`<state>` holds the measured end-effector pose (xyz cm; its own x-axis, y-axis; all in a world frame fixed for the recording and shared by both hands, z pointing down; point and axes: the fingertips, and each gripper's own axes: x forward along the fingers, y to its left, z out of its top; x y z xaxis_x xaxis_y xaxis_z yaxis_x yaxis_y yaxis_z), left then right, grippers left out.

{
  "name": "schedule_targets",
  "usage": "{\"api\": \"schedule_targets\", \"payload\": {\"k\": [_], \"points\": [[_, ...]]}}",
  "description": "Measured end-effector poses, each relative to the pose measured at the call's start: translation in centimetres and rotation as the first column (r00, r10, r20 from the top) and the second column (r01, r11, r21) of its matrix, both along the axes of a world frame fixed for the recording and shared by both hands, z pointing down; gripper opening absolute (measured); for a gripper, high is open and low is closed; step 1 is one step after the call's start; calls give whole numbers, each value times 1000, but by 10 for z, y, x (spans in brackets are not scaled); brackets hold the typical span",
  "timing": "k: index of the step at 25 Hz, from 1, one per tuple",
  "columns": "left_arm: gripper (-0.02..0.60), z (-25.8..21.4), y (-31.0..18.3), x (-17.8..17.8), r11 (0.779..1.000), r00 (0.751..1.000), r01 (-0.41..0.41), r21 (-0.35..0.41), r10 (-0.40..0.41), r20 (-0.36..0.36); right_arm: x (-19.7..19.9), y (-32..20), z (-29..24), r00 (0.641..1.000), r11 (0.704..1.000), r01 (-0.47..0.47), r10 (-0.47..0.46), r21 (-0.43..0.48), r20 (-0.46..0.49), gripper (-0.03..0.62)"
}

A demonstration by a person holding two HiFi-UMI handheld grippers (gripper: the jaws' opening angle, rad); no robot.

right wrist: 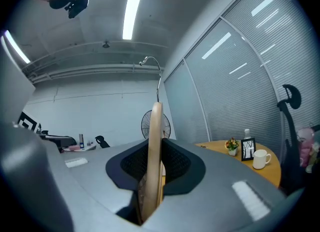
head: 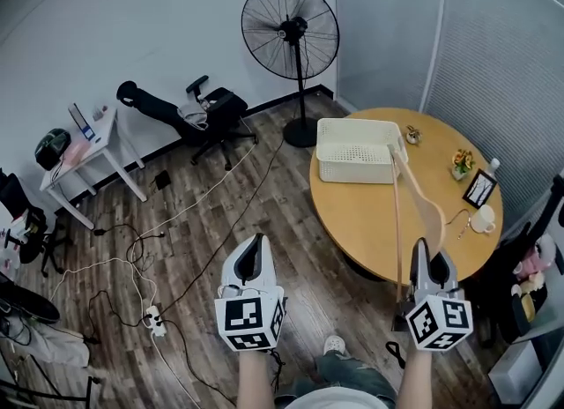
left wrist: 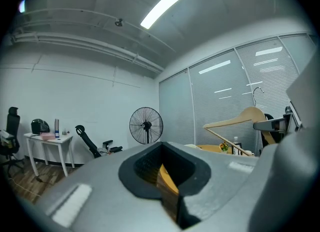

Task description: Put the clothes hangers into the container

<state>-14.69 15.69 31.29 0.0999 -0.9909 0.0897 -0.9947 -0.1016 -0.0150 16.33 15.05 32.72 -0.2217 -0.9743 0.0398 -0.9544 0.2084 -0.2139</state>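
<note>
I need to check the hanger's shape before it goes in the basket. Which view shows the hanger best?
The left gripper view: it shows the hanger side-on, with hook, shoulders and bar. The head view shows it foreshortened, held by the right gripper. The right gripper view shows only its edge between the jaws.

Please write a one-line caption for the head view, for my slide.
The right hand-held gripper holds a wooden clothes hanger above the round table, near the white basket; left hand-held gripper empty.

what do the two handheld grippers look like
Both match: the left gripper and right gripper have pale grey moulded bodies, tongs lined with dark ribbed pads, and a white cube with black square markers at the rear. No cables or sleeves show.
</note>
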Motion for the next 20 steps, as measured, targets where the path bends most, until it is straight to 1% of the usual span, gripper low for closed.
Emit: {"api": "schedule_targets", "payload": {"k": [4, 9, 13, 20], "points": [[0, -3, -33, 15, 1000, 1000, 17, 15, -17, -5, 17, -37, -4, 1000, 1000, 8, -8, 15, -3, 80], [0, -3, -62, 31, 999, 999, 32, 23, -32, 2, 37, -70, -4, 1000, 1000, 14, -14, 23, 0, 80], [0, 0, -76, 36, 999, 999, 42, 9, -43, 8, 47, -85, 4, 1000, 1000, 12, -12, 8, 10, 80], [0, 6, -99, 46, 999, 999, 31, -7, -31, 15, 54, -106, 15, 1000, 1000, 10, -10, -20, 20, 80]]}}
